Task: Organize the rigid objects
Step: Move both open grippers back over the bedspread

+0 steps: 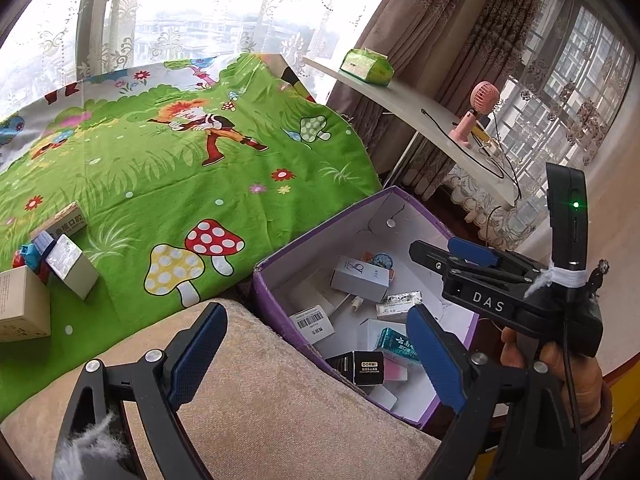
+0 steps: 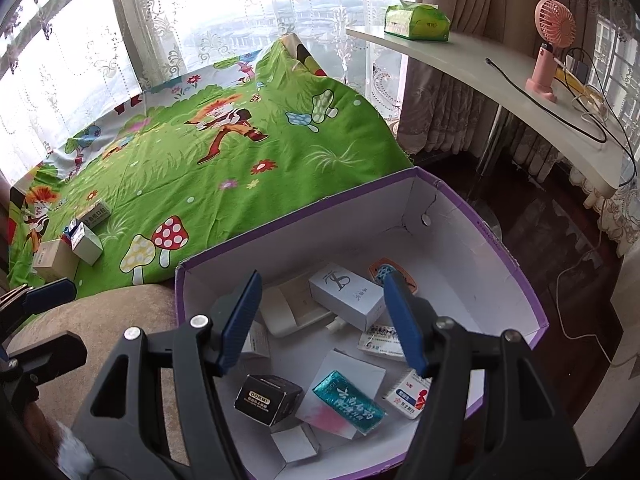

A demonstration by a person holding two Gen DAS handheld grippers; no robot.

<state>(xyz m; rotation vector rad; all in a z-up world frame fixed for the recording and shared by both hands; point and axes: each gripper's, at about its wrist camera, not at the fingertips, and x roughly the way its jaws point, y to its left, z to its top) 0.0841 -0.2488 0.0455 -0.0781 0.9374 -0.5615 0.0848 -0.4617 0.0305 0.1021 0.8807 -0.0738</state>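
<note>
Since the right hand-held gripper hangs empty over the purple box, the step reads as the gap between a drop-off and the next pick.

Landmark: the purple box (image 2: 516, 276), open-topped with white walls, standing against the beige cushion edge (image 1: 256, 392) beside the green cartoon sheet (image 1: 192, 184).

Inside the box: a jumble of small cartons, among them a white carton (image 2: 347, 296), a black carton (image 2: 267, 399), a teal packet (image 2: 349, 400) and a red-and-white pack (image 2: 412, 394).

Right hand-held gripper (image 2: 324, 320): directly above the box interior, jaws apart with nothing between them; the pads touch no carton.

Left hand-held gripper (image 1: 316, 344): jaws wide apart and empty, hovering over the cushion edge and the near-left wall of the box.

Still to sort: a cluster of cartons (image 1: 60, 256) lying on the sheet well to the left of the box, including a tan carton (image 1: 22, 304) and a silver-faced carton (image 1: 72, 266).

Step in hand: judged as a release over the box just finished, with sorting only partly done.

Next move calls for: one gripper travelling away from the box to the cluster, lining its jaws across a single carton's narrow faces, and closing without nudging the neighbours packed against it.

Beyond the box: a white shelf (image 2: 472, 60) carries a tissue pack (image 2: 418, 22) and pink fan (image 2: 550, 40), apparently not part of the job.
</note>
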